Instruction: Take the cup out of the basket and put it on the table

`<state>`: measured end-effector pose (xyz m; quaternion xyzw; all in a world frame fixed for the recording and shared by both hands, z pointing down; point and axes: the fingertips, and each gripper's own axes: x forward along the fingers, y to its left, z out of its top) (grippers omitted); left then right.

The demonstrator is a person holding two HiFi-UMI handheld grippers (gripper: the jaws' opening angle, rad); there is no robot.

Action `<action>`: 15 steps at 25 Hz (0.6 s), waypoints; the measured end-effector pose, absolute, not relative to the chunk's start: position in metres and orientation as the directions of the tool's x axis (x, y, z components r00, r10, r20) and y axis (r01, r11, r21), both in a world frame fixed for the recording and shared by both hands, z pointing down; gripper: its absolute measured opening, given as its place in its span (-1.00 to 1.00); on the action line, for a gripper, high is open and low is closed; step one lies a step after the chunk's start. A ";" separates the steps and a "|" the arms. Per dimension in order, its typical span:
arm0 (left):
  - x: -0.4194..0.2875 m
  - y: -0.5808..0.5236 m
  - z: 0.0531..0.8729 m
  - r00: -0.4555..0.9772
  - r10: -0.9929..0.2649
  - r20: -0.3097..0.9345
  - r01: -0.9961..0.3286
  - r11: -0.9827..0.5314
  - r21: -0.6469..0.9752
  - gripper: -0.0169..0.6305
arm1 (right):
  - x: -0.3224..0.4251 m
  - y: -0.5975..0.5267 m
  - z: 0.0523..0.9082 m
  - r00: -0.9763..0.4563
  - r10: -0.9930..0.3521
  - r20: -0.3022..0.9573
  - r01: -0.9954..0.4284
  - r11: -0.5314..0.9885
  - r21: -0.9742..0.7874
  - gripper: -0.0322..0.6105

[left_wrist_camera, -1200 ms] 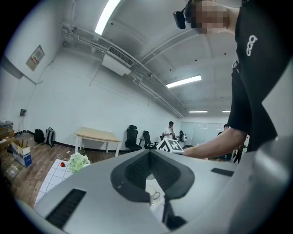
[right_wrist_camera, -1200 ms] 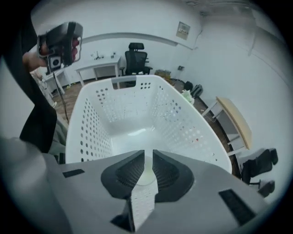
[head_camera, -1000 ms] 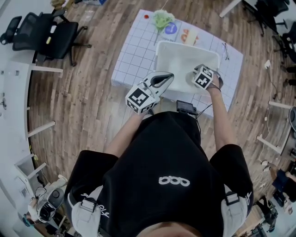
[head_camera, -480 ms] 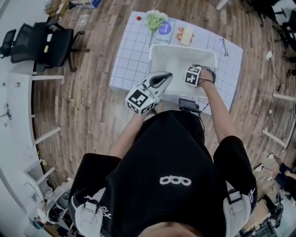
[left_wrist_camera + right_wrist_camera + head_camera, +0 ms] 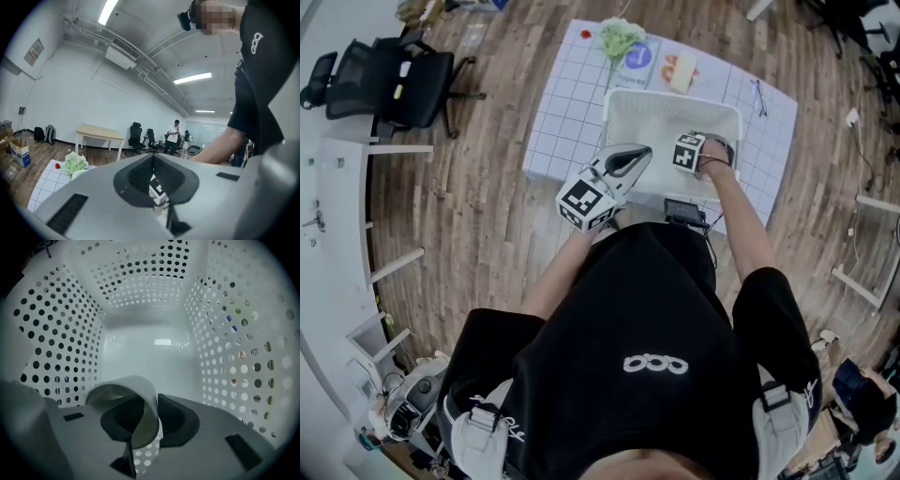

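Head view: white perforated plastic basket (image 5: pixel 623 101) on gridded white bench (image 5: pixel 567 108), right tool (image 5: pixel 697 156) plunged straight down inside.
Left gripper view: left tool (image 5: pixel 152 157) pressed together, empty, idle.
Right gripper view: jaws, just closing, pinch the white cup (image 5: pixel 146 392) by its wall inside the basket, likely for lifting.

Overhead, the cup (image 5: pixel 143 387) is hidden down in the basket (image 5: pixel 652 122). Far-end stuff on the table (image 5: pixel 567 122): too tiny to tell.
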<state>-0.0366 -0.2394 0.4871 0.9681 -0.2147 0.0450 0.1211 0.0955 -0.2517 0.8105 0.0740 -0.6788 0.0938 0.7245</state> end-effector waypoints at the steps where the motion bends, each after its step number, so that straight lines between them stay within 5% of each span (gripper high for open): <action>1: -0.037 -0.239 0.488 0.902 -0.409 0.141 -0.431 -0.876 0.217 -0.92 | 0.096 -0.253 0.812 0.061 0.028 0.998 -0.236 0.972 -0.013 -0.62; 15: -0.062 -0.227 0.491 0.861 -0.490 0.134 -0.508 -0.833 0.221 -0.92 | 0.087 -0.251 0.787 0.017 -0.007 1.000 -0.313 0.950 0.012 -0.75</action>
